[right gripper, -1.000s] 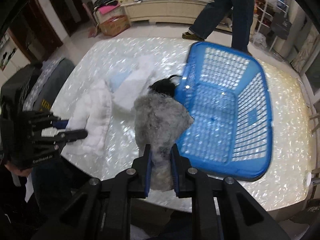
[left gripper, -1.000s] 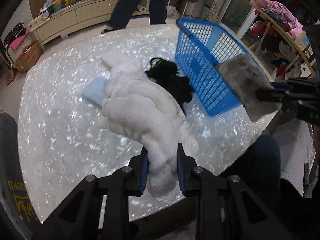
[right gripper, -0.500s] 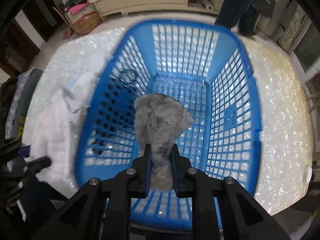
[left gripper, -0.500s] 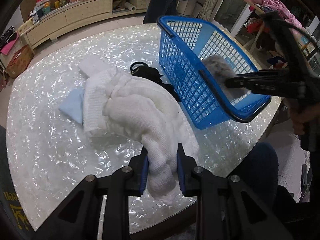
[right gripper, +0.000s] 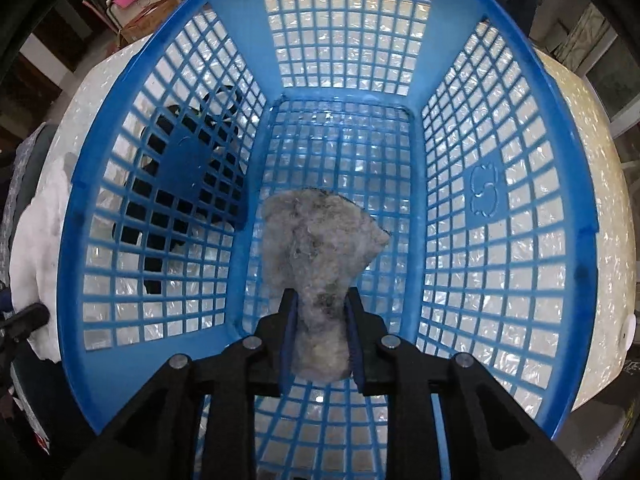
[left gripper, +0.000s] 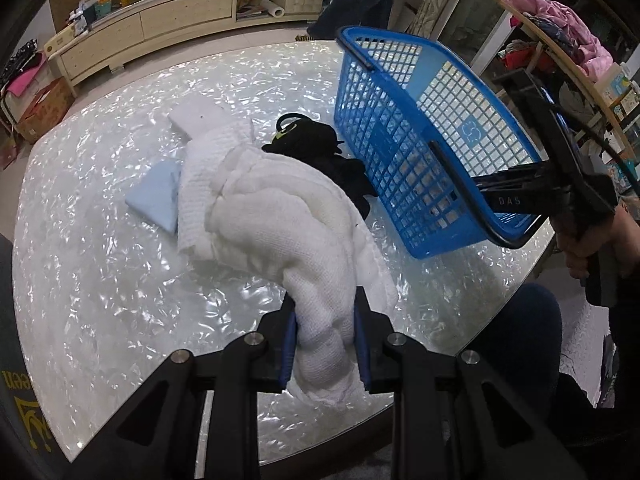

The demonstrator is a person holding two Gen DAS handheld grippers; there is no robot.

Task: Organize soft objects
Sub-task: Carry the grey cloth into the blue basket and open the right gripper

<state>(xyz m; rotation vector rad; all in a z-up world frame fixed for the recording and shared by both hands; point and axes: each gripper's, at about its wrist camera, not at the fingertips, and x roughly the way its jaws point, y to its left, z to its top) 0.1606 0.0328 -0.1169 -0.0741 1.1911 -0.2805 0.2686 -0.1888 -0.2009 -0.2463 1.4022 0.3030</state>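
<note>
While we look across the pearly counter (left gripper: 100,280) from the left, we see a pale blue folded cloth (left gripper: 154,196) lying flat, with a white towel (left gripper: 280,232) draped over its right edge. Our left gripper (left gripper: 325,344) holds the near end of that towel, fingers (left gripper: 289,350) closed on the bunched fabric. Just right of the towel, a black item (left gripper: 320,148) lies against the left wall of the blue basket (left gripper: 404,184), which stands on the right part of the counter. Our right gripper (right gripper: 320,336) points down into the basket from above, and a grey fluffy cloth (right gripper: 320,240) hangs between its fingers (right gripper: 289,340) over the basket floor. Those fingers are opening, yet the blue pads are touching the cloth.
</note>
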